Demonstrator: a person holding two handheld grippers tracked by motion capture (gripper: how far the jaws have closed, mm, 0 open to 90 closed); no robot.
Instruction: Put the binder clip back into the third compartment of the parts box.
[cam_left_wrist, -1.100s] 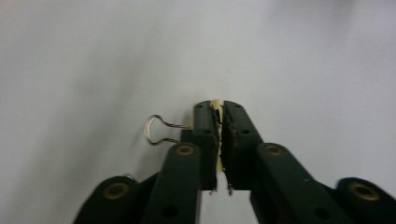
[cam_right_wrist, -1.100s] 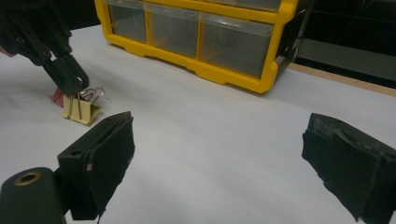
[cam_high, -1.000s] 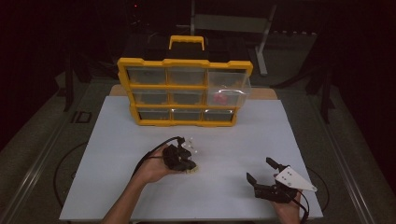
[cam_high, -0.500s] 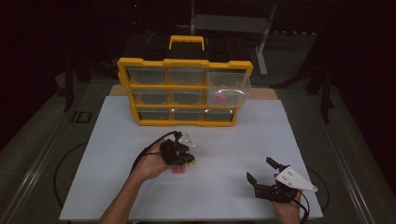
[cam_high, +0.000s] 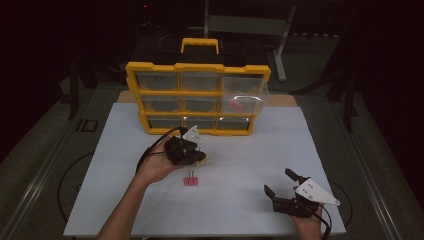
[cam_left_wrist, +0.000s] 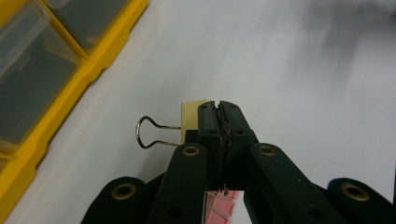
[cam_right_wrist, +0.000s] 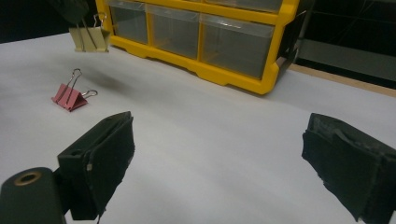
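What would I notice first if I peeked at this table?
The big yellow drawer box at the back of the white table. In front of it, the left gripper holds a pale yellow binder clip up in the air, and a pink binder clip lies just below.

light: dim, dark surround | focus: sharp | shadows: soft
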